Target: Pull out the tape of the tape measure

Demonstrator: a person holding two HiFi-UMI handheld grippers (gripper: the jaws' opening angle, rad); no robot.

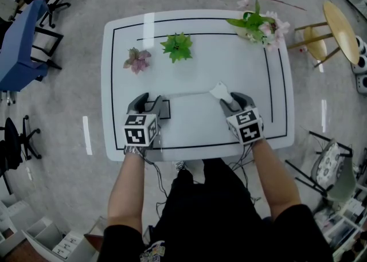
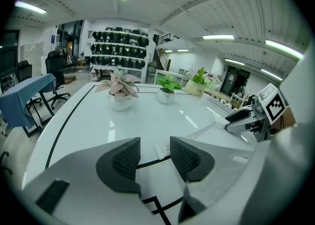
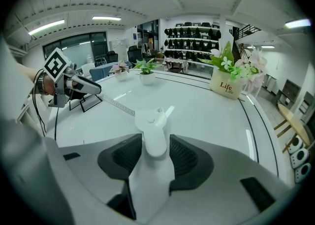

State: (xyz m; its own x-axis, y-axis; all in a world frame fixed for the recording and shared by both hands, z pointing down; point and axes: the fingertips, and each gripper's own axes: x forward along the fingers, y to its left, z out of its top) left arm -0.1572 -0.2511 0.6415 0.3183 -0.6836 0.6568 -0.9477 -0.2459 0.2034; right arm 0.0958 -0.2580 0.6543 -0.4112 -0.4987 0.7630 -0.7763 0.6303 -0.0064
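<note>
The white tape measure body [image 1: 221,90] [image 3: 155,130] rests on the white table [image 1: 200,135], just ahead of my right gripper [image 1: 232,99] [image 3: 156,157]. Its narrow part lies between the jaws with a thin gap on each side, so that gripper is open. The pulled-out tape [image 1: 189,93] [image 2: 199,132] [image 3: 115,103] runs flat across the table towards my left gripper [image 1: 150,99] [image 2: 155,157]. The tape's end [image 2: 162,150] lies on the table just beyond the left gripper's open jaws. Neither pad touches it.
A pink-leaved plant [image 1: 136,59], a green plant [image 1: 178,46] and a flower pot [image 1: 261,26] stand along the table's far side. A black outlined square [image 1: 164,109] is marked by the left gripper. A blue table [image 1: 23,43] stands left, and a round wooden table [image 1: 339,23] right.
</note>
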